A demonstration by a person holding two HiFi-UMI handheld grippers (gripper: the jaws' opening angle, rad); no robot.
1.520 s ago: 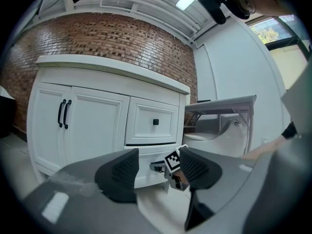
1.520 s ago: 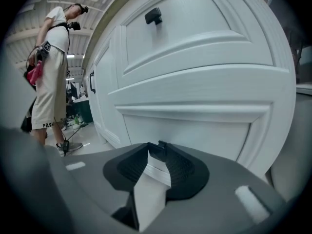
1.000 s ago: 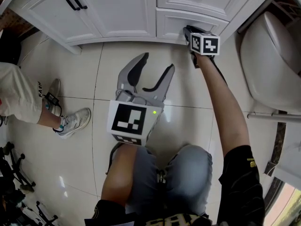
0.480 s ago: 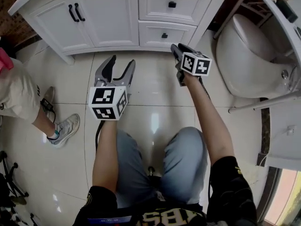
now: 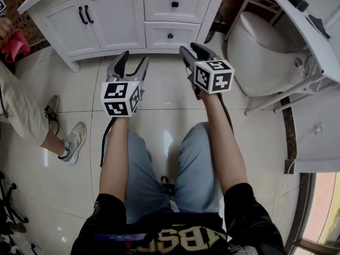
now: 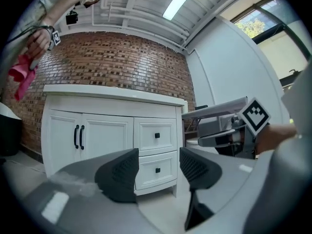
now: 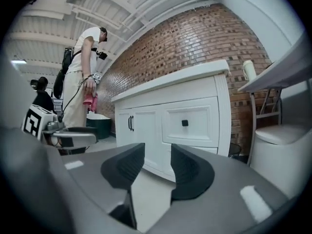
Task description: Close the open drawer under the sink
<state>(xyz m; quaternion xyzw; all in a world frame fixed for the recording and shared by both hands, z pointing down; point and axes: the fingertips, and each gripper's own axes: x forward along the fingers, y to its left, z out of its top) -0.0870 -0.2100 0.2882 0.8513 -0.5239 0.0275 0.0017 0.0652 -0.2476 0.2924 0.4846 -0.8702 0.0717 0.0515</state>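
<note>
The white vanity cabinet stands at the top of the head view. Its lower drawer and upper drawer both sit flush with the cabinet front, each with a small black knob. My right gripper hovers over the tiled floor, short of the drawers, jaws opening with nothing between them. My left gripper is beside it, open and empty. In the left gripper view the lower drawer shows between the left gripper jaws, far off. The right gripper faces the upper drawer.
A white toilet stands right of the cabinet, with a white counter past it. A person holding a pink cloth stands on the left. A dark bin sits beside the cabinet's far end.
My right gripper has pulled back from the lower drawer front and risen, its jaws parting a little. The left gripper rose too. The whole view has drawn away from the cabinet.
</note>
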